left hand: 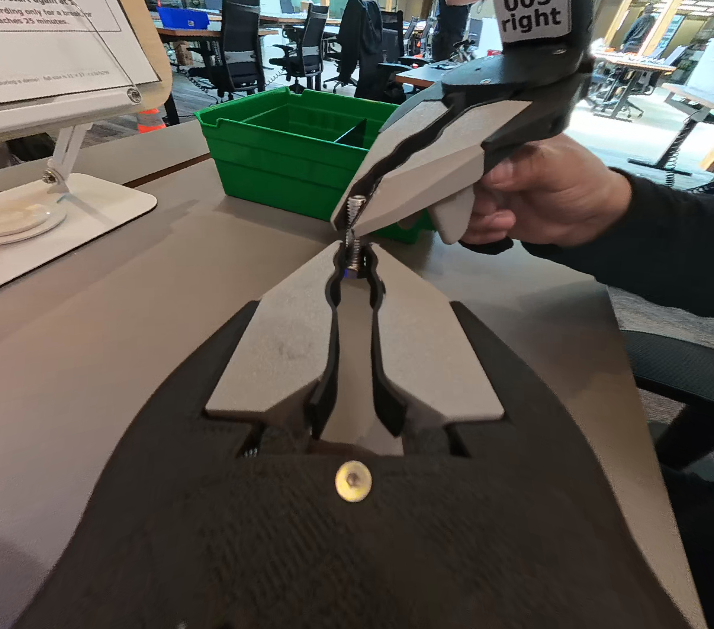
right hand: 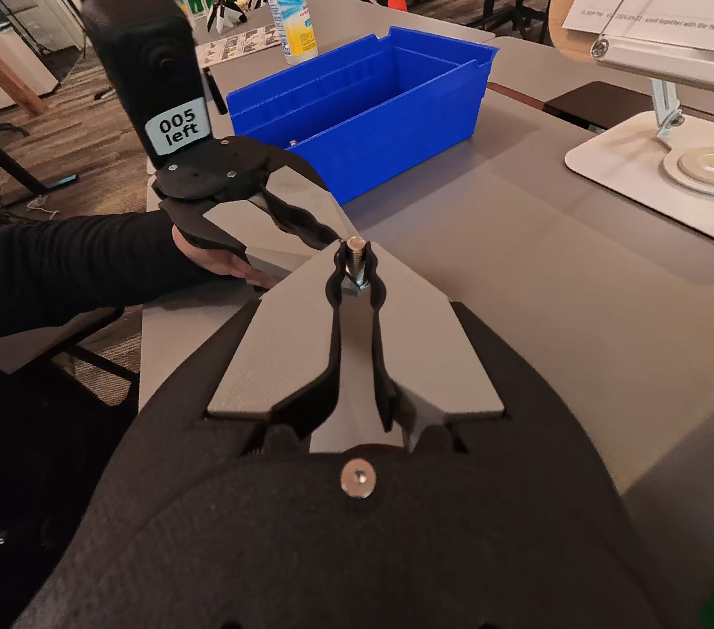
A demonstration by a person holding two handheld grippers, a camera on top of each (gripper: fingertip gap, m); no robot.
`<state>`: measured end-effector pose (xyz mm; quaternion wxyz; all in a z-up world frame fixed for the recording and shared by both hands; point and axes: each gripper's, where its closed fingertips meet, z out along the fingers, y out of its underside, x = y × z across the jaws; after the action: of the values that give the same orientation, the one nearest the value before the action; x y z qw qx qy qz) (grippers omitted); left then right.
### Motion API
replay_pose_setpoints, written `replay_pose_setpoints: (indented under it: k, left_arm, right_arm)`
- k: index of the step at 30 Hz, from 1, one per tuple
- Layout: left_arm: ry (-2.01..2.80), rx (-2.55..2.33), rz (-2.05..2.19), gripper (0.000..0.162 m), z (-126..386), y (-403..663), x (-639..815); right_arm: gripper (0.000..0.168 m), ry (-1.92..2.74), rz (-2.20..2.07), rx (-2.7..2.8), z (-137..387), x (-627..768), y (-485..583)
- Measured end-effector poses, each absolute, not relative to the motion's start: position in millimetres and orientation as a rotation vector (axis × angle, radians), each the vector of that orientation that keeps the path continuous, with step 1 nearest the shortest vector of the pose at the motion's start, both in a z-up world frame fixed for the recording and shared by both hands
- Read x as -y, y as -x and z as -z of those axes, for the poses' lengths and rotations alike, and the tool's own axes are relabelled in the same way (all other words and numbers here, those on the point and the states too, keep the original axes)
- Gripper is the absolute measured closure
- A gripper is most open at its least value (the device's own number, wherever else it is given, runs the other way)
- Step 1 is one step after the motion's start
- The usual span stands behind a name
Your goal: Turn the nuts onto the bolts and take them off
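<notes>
A silver bolt [left hand: 355, 224] stands roughly upright between both grippers, above the grey table [left hand: 154, 301]. My left gripper [left hand: 353, 264] is shut on its wider lower end. In the right wrist view that end shows as a hex piece [right hand: 357, 288] through the finger gap; I cannot tell whether it is the bolt head or a nut. My right gripper [right hand: 355, 255] is shut on the threaded shank [right hand: 354, 251] near its top end. It also shows in the left wrist view [left hand: 347, 220], reaching down from the upper right. The left gripper's tips [right hand: 328, 239] are partly hidden behind my right finger.
A green bin [left hand: 270, 154] stands just behind the grippers in the left wrist view. A blue bin [right hand: 386, 131] holding one small metal part stands ahead in the right wrist view. A white sign stand [right hand: 637, 162], a wipes canister [right hand: 288, 0], and a person's hands are also in view. The tips of both grippers are at nearly the same place.
</notes>
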<state>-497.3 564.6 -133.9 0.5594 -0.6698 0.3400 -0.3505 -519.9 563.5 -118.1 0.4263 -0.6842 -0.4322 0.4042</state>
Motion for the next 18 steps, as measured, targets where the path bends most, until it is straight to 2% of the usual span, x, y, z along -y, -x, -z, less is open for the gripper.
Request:
replay_pose_setpoints:
  k: [6,10,14,18]
  left_arm:
    - [1.560,-0.738,0.857,0.151,125,504,-568]
    - [1.580,-0.724,0.848,0.151,127,507,-571]
    - [1.613,-0.750,0.833,0.153,137,504,-572]
    - [1.626,-0.768,0.817,0.154,141,502,-572]
  right_arm:
    - [0.162,1.731,-0.934,1.002,109,-582,505]
    - [0.162,1.691,-0.812,0.843,61,-623,460]
    - [0.162,1.721,-0.413,0.689,27,-700,379]
    - [0.162,1.884,-0.184,0.603,58,-762,318]
